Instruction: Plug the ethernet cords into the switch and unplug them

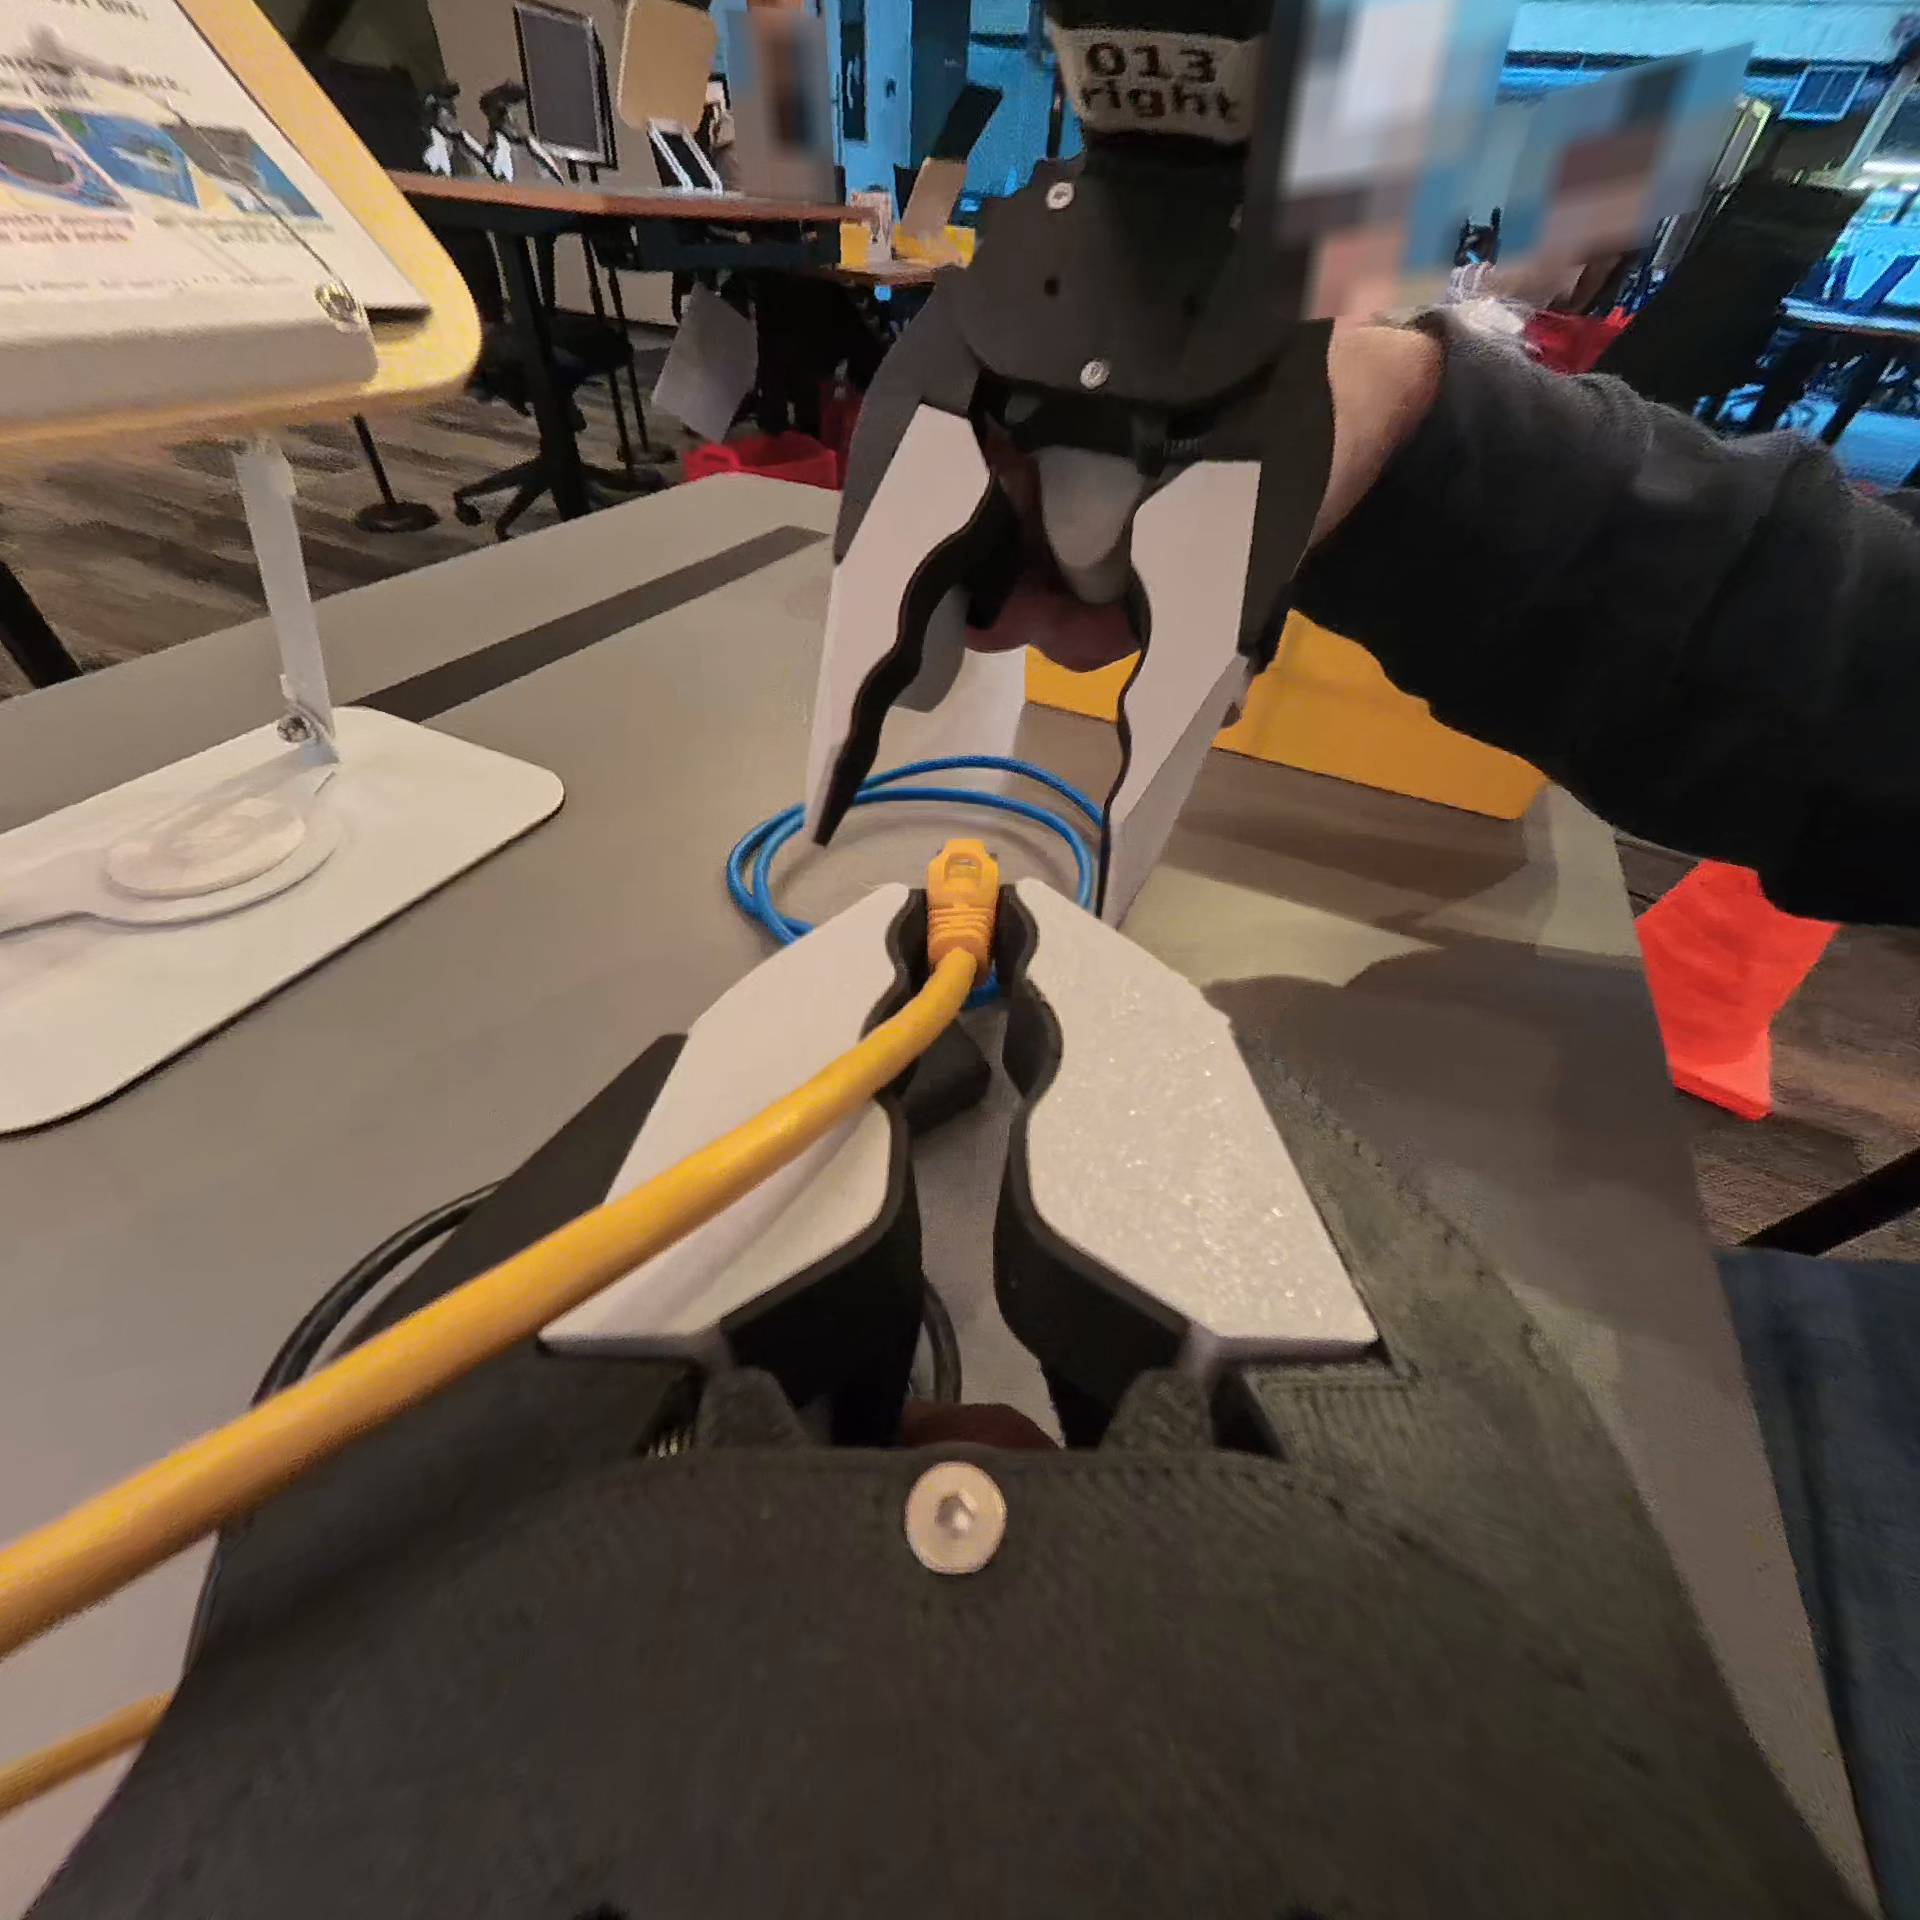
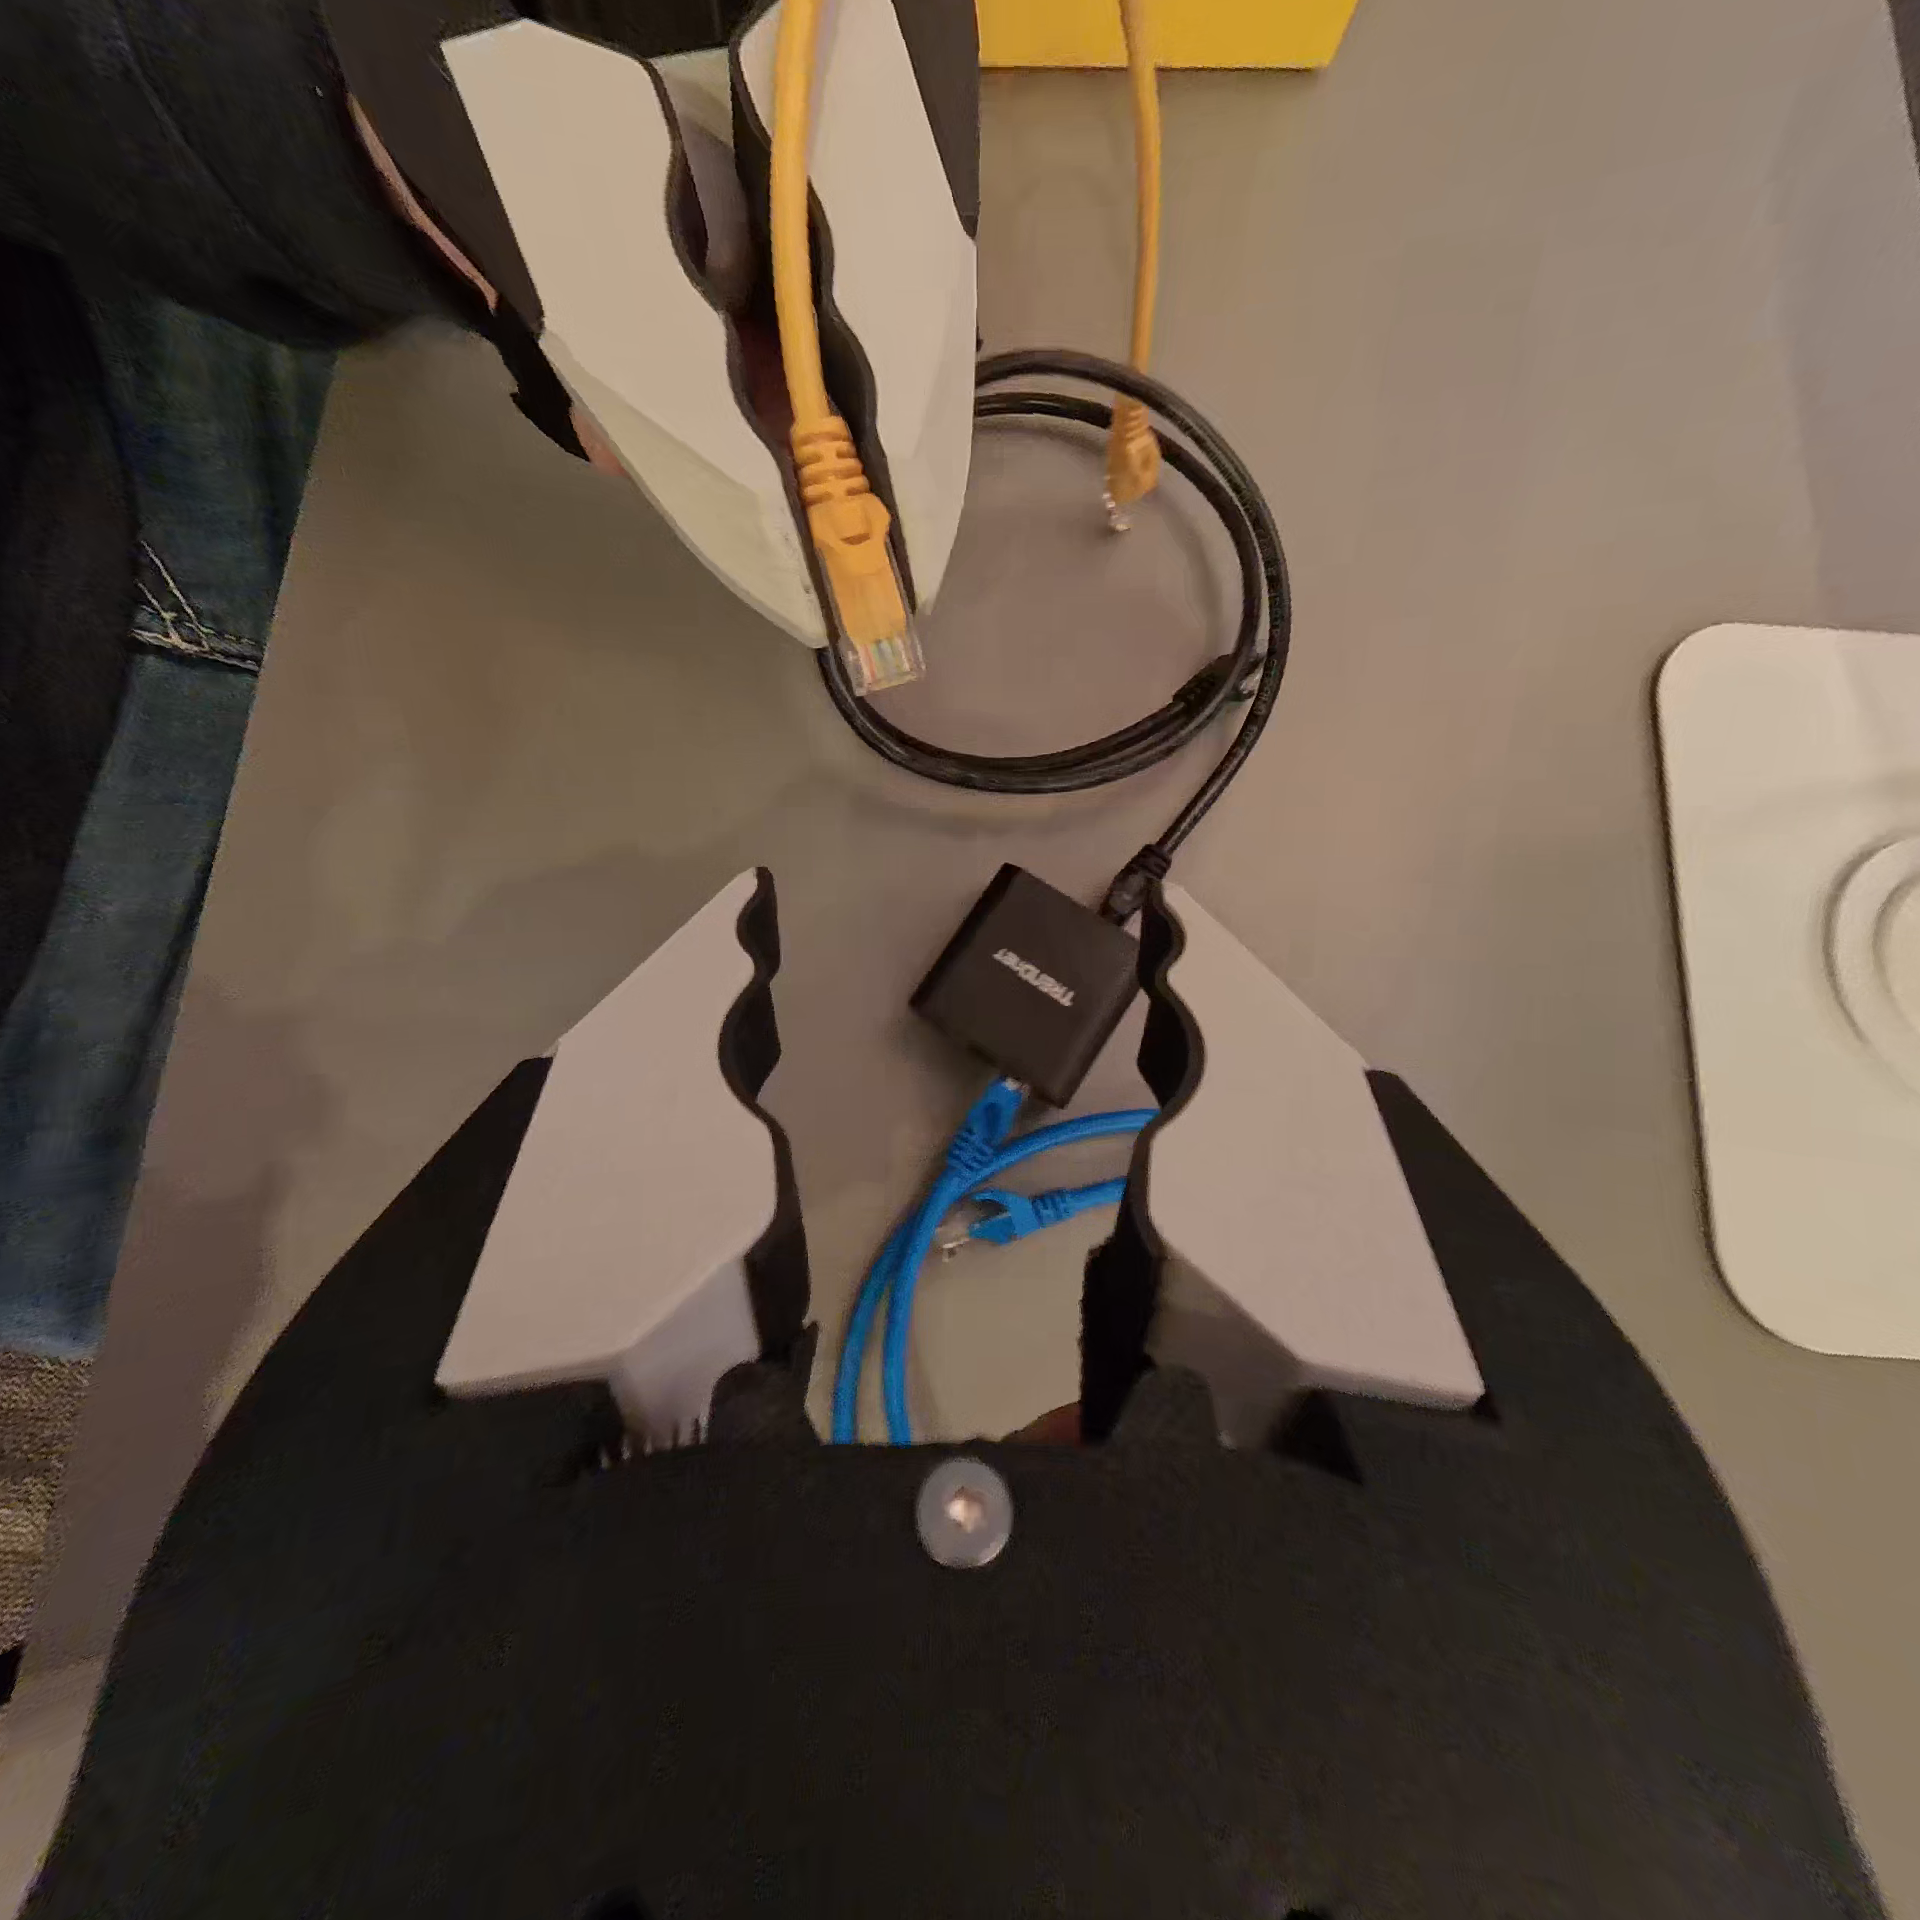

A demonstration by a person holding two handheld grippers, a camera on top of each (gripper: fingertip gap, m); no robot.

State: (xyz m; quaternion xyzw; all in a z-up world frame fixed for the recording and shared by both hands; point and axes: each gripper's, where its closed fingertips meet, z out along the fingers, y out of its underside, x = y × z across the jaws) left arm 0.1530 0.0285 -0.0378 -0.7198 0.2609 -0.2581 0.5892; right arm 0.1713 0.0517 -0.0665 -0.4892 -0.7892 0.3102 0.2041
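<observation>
Left gripper (image 1: 963, 914) clenched on yellow ethernet plug (image 1: 962, 891), right gripper (image 2: 961, 1029) spread wide above black switch (image 2: 1023, 985), blue ethernet cord (image 2: 935, 1195) plugged into its near side, grey table (image 2: 1507, 416).

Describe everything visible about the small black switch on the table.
The switch is a small, flat, matte black box with rounded corners and pale lettering on top. It lies flat on the grey table, turned diagonally, between the spread fingers of the open right gripper, which do not grip it. A black cable enters one side; a blue ethernet cord is plugged in opposite.
</observation>
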